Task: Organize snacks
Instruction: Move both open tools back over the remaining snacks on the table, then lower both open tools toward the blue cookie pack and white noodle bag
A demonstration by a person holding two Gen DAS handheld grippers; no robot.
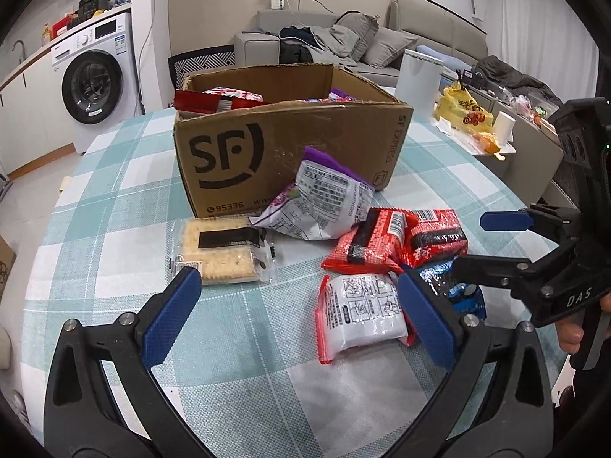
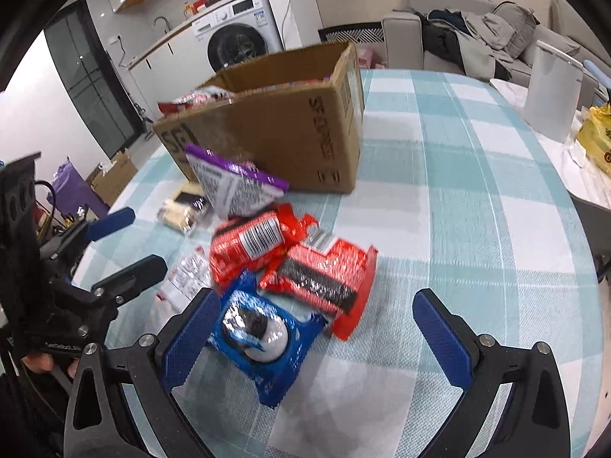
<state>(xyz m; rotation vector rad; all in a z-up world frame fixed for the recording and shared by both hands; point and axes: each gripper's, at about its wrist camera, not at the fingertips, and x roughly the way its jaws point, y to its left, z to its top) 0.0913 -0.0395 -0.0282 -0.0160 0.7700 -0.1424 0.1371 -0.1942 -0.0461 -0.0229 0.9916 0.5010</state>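
We are holding both claws spread wide over the bench (image 1: 114,198), neither pinching anything. Our left claw (image 1: 298,316) is hovering just above the white pack (image 1: 359,313), with the cracker pack (image 1: 221,252) lying beyond its left finger. Our right claw (image 2: 317,339) is hanging over the blue pack (image 2: 263,339), its left pad (image 2: 191,339) just beside that pack. Two red packs (image 2: 305,267) are lying near it, touching each other. The purple bag (image 1: 320,198) is leaning against the box (image 1: 305,141), which is sitting open and holding other snacks.
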